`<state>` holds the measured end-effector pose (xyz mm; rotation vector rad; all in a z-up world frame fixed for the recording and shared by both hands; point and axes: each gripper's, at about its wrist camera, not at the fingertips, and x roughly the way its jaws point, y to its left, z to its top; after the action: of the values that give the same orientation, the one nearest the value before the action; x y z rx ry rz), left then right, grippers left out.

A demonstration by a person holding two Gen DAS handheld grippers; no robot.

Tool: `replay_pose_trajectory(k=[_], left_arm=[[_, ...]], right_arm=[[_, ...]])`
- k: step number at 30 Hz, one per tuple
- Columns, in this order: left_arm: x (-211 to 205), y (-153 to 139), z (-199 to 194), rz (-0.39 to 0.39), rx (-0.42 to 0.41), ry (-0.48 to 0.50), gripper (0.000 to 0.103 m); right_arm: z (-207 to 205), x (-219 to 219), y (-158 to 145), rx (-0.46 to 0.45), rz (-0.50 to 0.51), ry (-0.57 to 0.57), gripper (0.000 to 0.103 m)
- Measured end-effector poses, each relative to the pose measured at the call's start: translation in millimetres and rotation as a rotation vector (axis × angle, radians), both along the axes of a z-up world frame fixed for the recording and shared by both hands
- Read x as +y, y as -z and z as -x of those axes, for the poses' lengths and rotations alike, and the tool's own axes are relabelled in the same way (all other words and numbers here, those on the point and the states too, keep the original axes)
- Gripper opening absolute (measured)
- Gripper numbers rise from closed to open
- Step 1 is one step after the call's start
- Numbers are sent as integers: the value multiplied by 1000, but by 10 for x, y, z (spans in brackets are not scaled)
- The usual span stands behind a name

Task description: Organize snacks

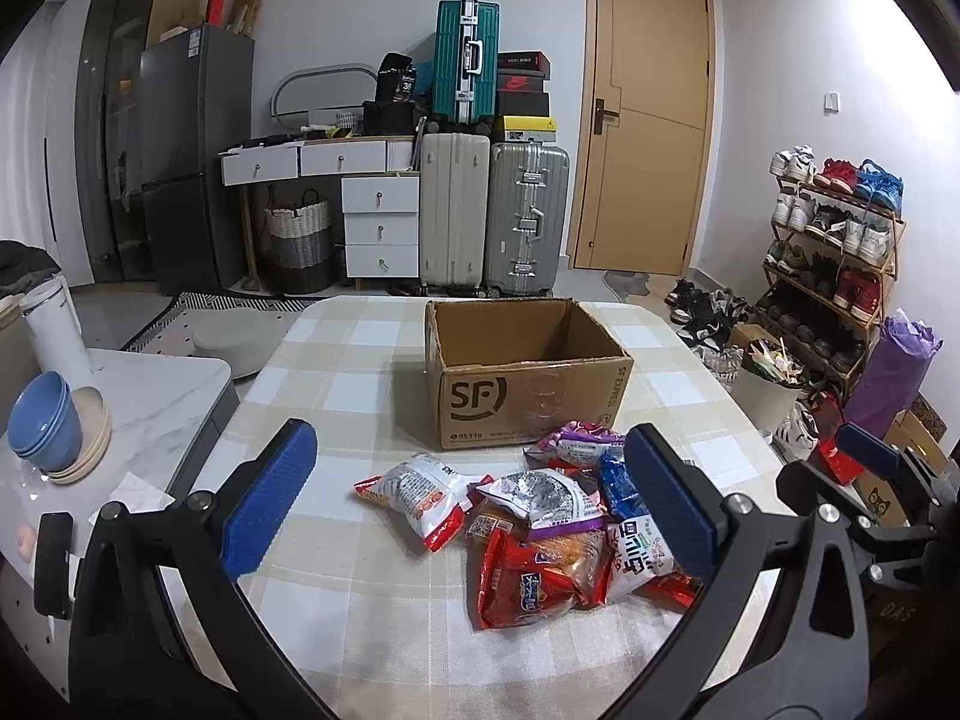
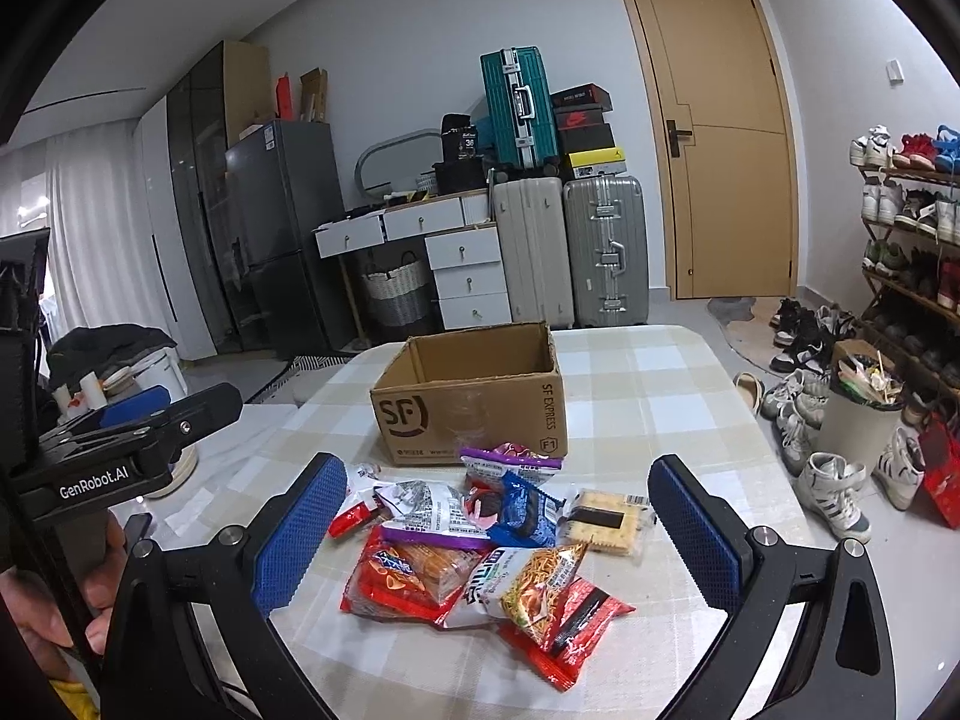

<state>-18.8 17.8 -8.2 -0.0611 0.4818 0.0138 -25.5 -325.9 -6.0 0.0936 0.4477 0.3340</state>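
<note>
An open, empty cardboard box (image 1: 528, 372) (image 2: 474, 402) marked SF stands on the checked table (image 1: 336, 372) (image 2: 660, 396). In front of it lies a heap of snack packets (image 1: 540, 528) (image 2: 480, 546): a white-and-red bag (image 1: 420, 495), a red bag (image 1: 528, 576) (image 2: 408, 576), a purple packet (image 1: 576, 441) (image 2: 510, 462), a blue packet (image 2: 522, 510) and crackers (image 2: 606, 519). My left gripper (image 1: 471, 507) hovers open above the heap, holding nothing. My right gripper (image 2: 498, 540) is open over the same heap. The left gripper's body (image 2: 120, 450) shows at the right wrist view's left edge.
A white side table (image 1: 150, 420) at the left holds blue bowls (image 1: 45, 420), a jug and a phone. Suitcases (image 1: 492, 222), drawers and a fridge stand at the far wall. At the right are a shoe rack (image 1: 834, 252), shoes on the floor and a bin (image 2: 858, 426).
</note>
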Motion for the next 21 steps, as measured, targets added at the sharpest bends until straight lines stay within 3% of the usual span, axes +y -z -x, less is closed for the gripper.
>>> replay_pose_trajectory(k=[15,21], left_arm=[[188,100,-123,24,43,-14,102],[159,338,-259,52,120,106,102]], right_arm=[[7,-49,25,8,-15,-6,103],[-32,-80,99,27,-40,-19,103]])
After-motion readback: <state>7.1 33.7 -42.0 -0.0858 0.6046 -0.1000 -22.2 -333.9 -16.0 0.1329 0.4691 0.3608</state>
